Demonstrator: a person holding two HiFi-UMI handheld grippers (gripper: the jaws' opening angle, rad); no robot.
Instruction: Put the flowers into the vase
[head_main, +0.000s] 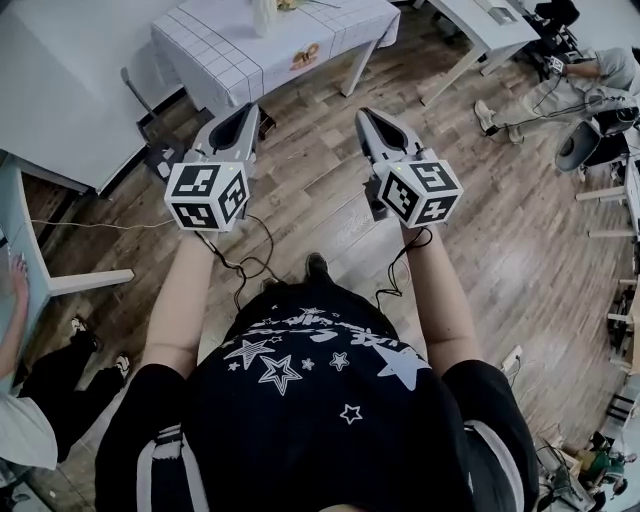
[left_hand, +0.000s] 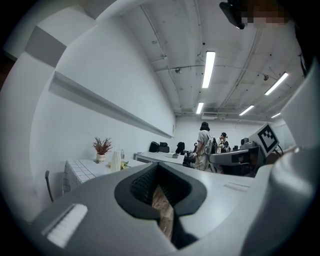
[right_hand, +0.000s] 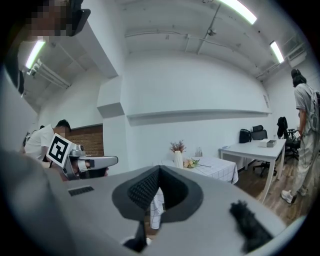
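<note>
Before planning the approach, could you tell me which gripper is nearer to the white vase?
Left, narrowly. The left gripper sits almost directly before the white vase in the head view; the right gripper is further off, to the vase's right.

The head view is looking steeply down from above the person, taking in the left gripper, the right gripper and the floor. The table is sitting well away at that view's top edge. Each gripper view is riding on its gripper and looking roughly level along the jaws, facing the table from a distance. All three views are sharing that table. Each gripper view is also catching the other gripper at its side edge.
</note>
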